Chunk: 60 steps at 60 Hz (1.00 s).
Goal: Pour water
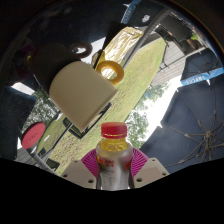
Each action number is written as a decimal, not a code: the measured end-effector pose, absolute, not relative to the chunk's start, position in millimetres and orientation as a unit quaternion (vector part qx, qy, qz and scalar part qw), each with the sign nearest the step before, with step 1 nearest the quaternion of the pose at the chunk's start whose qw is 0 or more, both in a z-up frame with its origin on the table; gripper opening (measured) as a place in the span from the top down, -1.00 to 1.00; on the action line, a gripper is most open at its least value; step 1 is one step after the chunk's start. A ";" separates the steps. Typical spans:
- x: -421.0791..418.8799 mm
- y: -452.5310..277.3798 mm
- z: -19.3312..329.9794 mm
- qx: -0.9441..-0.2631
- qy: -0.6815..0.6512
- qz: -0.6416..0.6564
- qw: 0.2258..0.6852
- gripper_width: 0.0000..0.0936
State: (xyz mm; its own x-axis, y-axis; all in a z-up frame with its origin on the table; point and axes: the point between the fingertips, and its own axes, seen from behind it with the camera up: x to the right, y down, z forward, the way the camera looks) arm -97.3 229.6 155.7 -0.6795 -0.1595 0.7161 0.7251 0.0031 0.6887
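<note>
The gripper (113, 166) is clamped on a bottle (113, 152): both fingers press against its sides, one pink pad (90, 160) on the left and the other pad (138, 161) on the right. The bottle stands between the fingertips, upright relative to the fingers.

Bottle: clear plastic body, round in section, narrowing to a short neck. A red screw cap (113, 129) closes the top. The upper body shows an orange-yellow colour, either liquid or tint; which one cannot be told. The lower body appears pale and translucent. No label text is legible.

Beyond the bottle, past the fingertips, sits a pale beige container (80, 90) with a smooth matte surface and rounded edges. Its opening and contents cannot be seen. Just above and to the right of it lies a yellow ring (109, 71), glossy, with an open centre.

To the left of the fingers, low and near, is a red rounded object (33, 135); its nature cannot be determined.

Further beyond are a green grassy surface (135, 75), tree foliage (145, 112) and grey structural bars (165, 75). No writing or brand mark can be read anywhere.
</note>
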 end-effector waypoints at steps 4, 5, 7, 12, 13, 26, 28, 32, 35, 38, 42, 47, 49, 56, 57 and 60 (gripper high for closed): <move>-95.1 231.9 151.0 -0.201 -0.637 -0.682 0.298 0.23; -96.9 234.6 148.0 -0.198 -0.639 -0.683 0.292 0.23; -93.3 232.9 146.4 -0.205 -0.640 -0.684 0.286 0.23; -89.1 235.7 143.6 -0.215 -0.636 -0.681 0.293 0.23; -87.8 235.2 143.7 -0.218 -0.633 -0.682 0.294 0.22; -58.1 248.3 194.7 -0.448 -0.482 -0.556 0.508 0.21; -45.6 244.0 203.2 -0.496 -0.432 -0.513 0.552 0.21; -22.5 245.9 206.2 -0.586 -0.328 -0.414 0.615 0.20; -10.4 246.6 199.7 -0.643 -0.245 -0.319 0.652 0.20; 1.5 241.6 188.3 -0.691 -0.166 -0.216 0.669 0.20; -6.7 257.3 158.0 -0.737 -0.090 -0.092 0.664 0.20; 9.4 242.9 144.9 -0.747 -0.056 -0.023 0.663 0.20; 8.3 243.9 138.8 -0.748 -0.044 -0.012 0.662 0.18; 5.7 237.5 118.0 -0.750 -0.046 0.018 0.660 0.15; 4.9 236.4 112.3 -0.752 -0.050 0.019 0.657 0.14; -7.1 235.0 117.0 -0.739 -0.062 0.013 0.670 0.09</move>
State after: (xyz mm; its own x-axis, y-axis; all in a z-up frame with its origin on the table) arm -7.1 235.0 117.0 0.9921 0.1087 0.0631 0.0734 -0.0935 -0.9929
